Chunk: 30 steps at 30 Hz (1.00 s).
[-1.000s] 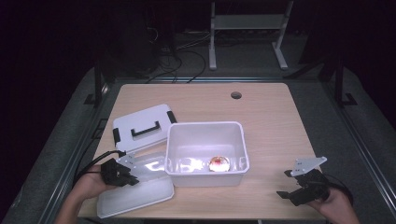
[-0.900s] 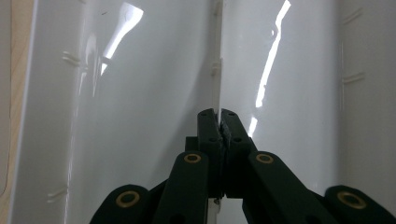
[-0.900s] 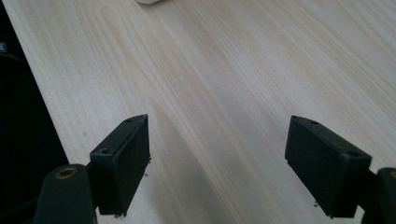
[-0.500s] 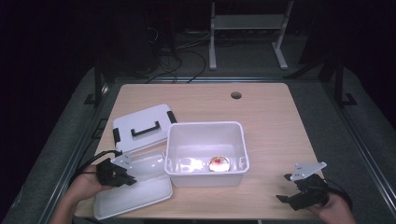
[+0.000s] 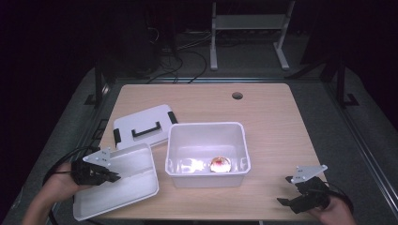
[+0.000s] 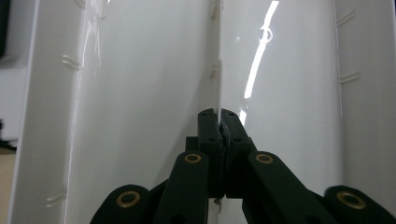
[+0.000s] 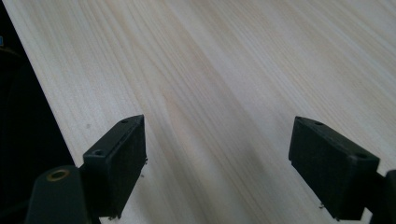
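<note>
Left claw (image 5: 109, 176) clenched on white tray's (image 5: 129, 185) near-left rim, long axis slanting toward the bin (image 5: 207, 151) just right; right claw (image 5: 293, 200) released, well right of the bin

a lidded white box with black handle and latches (image 5: 143, 126) lies near my table's (image 5: 272, 126) left edge. a round hole (image 5: 237, 95) sits toward the far right corner. a white metal stand (image 5: 246, 28) stands on the floor beyond.
</note>
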### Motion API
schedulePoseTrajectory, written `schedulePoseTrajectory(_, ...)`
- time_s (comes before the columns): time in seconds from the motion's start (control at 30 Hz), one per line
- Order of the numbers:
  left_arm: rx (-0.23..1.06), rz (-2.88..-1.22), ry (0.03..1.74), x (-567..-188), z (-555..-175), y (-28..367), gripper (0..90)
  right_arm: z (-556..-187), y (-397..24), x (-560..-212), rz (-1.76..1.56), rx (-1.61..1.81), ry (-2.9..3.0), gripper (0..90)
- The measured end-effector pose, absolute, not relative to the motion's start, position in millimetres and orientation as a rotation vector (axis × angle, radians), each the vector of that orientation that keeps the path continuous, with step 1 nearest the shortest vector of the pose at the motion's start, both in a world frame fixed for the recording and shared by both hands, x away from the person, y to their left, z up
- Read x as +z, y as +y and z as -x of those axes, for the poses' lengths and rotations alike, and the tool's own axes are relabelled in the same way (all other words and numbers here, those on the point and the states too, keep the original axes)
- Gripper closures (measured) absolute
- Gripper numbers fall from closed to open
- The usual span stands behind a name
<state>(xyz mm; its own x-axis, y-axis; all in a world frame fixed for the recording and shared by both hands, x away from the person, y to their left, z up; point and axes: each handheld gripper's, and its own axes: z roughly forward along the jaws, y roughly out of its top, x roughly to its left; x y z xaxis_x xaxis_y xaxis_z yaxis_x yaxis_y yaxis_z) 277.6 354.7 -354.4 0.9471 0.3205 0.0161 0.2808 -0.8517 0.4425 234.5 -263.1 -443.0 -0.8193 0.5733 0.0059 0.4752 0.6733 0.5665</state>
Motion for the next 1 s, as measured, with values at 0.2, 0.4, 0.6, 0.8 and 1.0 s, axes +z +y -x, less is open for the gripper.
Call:
schedulePoseTrajectory(0.2,0.146,-2.644,0.418,-326,-279,358,89.2,-234,-262,-443,-0.86,0.842,2.712,17.9)
schedulePoseTrajectory(0.4,0.184,-2.668,0.364,-300,-283,344,89.2,-233,-262,-444,-0.861,0.84,2.707,17.3)
schedulePoseTrajectory(0.6,0.206,-2.652,0.289,-275,-289,321,89.2,-231,-262,-446,-0.858,0.832,2.712,17.3)
schedulePoseTrajectory(0.8,0.206,-2.65,0.248,-257,-299,300,89.2,-231,-263,-444,-0.852,0.83,2.699,17.2)
schedulePoseTrajectory(1.0,0.18,-2.669,0.221,-252,-311,280,89.2,-230,-266,-444,-0.862,0.83,2.692,17.2)
